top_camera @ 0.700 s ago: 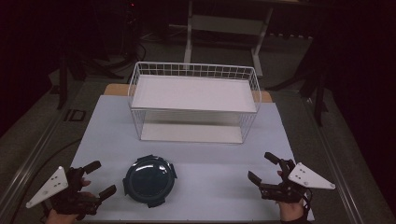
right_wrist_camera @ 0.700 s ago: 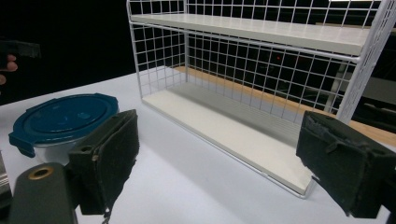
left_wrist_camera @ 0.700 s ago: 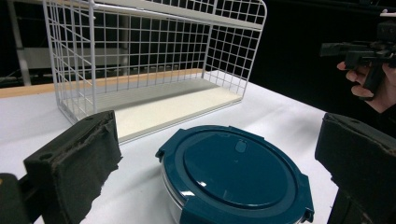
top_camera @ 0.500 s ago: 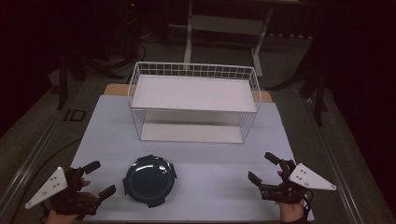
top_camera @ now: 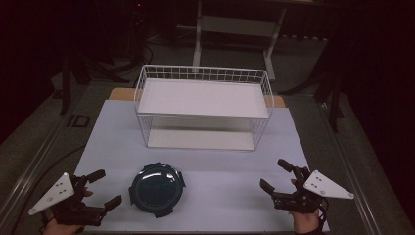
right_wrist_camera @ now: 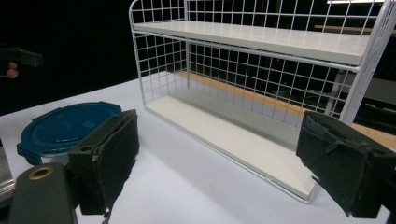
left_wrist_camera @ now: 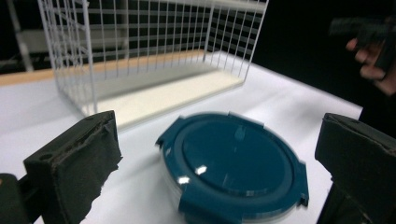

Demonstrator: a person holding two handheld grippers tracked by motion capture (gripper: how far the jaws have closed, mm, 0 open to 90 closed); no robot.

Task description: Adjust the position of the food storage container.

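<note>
One lidded container (top_camera: 157,189) between two spread, empty hand-held grippers, left (top_camera: 103,189) and right (top_camera: 276,174).

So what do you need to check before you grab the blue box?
1. Left gripper jaws open: ok.
2. Right gripper jaws open: ok.
3. Box lid on, all clips seated: lid looks on; clips cannot tell.
4. Box lined up between the left jaws: ok in the left gripper view, though the jaws are not yet around it.
5. Path from left gripper to box free: ok, bare mat between them.
6. Rack shelves free: ok, nothing on top or bottom shelf.
</note>
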